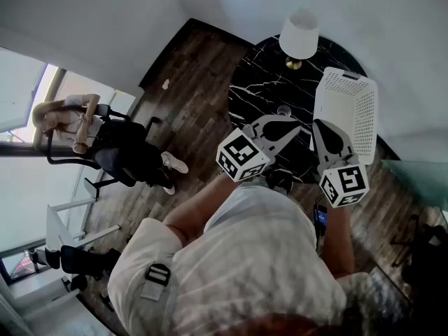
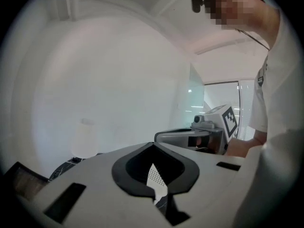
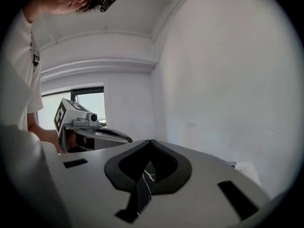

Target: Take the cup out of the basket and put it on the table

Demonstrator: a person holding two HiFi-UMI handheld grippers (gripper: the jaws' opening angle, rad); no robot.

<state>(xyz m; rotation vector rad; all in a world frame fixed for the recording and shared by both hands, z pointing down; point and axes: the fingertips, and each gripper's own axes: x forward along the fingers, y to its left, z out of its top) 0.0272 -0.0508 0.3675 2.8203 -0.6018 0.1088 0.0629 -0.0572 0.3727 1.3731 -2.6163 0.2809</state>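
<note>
We hold both grippers at frame centre; left gripper (image 1: 297, 127) and right gripper (image 1: 321, 124) are clenched on nothing; the basket (image 1: 346, 110) sits upper right at the table (image 1: 259, 82) edge; what may be the cup (image 1: 283, 110) shows pale just left of it; too small to tell, so the step stays unsettled.

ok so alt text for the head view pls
Seen from above, a person holds the left hand-held gripper and right hand-held gripper, both shut and empty, over a round black marble table, next to a white perforated basket. A white lamp stands at the table's far edge; a second person sits at left.
</note>
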